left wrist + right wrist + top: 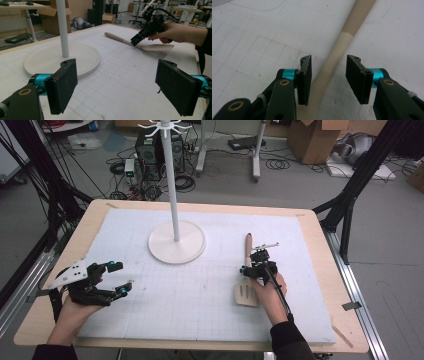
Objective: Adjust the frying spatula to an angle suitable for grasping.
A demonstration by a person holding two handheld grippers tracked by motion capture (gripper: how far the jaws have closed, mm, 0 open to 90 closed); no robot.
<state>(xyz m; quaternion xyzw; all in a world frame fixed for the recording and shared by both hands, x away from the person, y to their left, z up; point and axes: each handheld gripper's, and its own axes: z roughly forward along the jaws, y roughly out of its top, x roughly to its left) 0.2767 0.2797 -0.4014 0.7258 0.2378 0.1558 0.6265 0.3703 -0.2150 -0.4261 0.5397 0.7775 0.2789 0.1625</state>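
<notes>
The right gripper (254, 268) stands over the pale wooden slotted spatula (247, 274) near the table's right edge, its 2 jaws apart astride the handle, contact unclear. The left gripper (119, 278) gapes wide near the left edge. The white round-based rack (176, 240) is cut off above. No readable writing.

No writing, label, brand, number or sign can be read in any of the pictures. The white mat (200, 290) on the table (310, 227) carries only a faint printed grid of lines, with no figures on it. The cardboard boxes (312, 140) on the floor behind the table are too far off and too blurred to make out any print.
</notes>
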